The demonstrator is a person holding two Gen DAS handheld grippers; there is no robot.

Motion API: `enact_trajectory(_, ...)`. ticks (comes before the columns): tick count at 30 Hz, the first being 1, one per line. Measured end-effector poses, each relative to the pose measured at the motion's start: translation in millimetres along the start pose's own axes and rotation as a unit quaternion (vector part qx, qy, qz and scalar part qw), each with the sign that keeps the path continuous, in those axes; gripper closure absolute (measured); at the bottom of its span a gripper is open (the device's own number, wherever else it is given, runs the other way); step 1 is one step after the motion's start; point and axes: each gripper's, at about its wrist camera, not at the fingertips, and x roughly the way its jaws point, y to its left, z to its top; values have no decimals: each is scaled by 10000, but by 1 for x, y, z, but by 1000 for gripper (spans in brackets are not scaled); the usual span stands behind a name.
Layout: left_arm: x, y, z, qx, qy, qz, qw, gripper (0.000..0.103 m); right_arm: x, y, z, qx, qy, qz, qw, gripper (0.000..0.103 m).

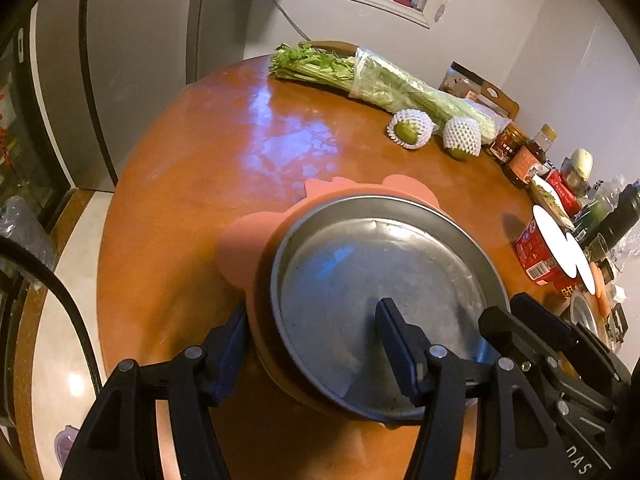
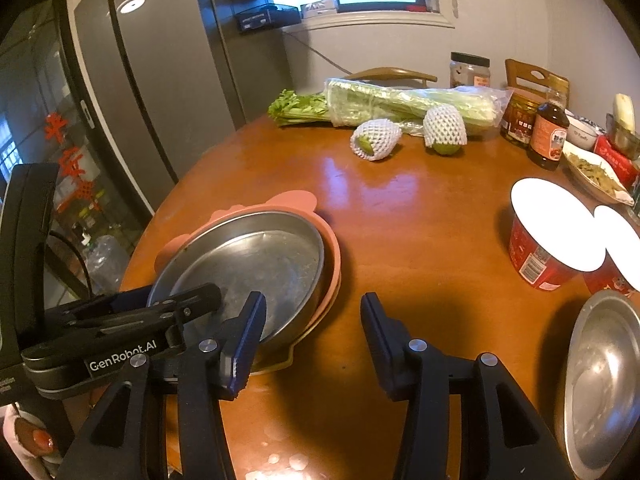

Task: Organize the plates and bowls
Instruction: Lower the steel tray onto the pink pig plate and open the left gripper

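Round wooden table (image 2: pixel 400 208), near edge: left gripper (image 1: pixel 316 336), jaws part-open, straddles the steel plate (image 1: pixel 384 276) rim; right gripper (image 2: pixel 314 328), part-open and empty, sits just right of the plate.

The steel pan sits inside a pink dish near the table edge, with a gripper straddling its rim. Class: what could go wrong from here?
1. The steel pan lies tilted in the pink dish; lifting by one rim may let it slip.
2. The left gripper straddles both rims and might drag the dish too.
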Motion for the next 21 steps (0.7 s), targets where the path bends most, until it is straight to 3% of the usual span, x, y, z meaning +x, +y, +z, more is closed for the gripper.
enact_trajectory(13,17,-21,14,234,24,-80,9997,41,4,-19,4,193,-48,-135,9997,52)
enact_trajectory(21,7,-22,11,335,-115,125,9993,41,2,-25,5,302,-77,-122,9994,52)
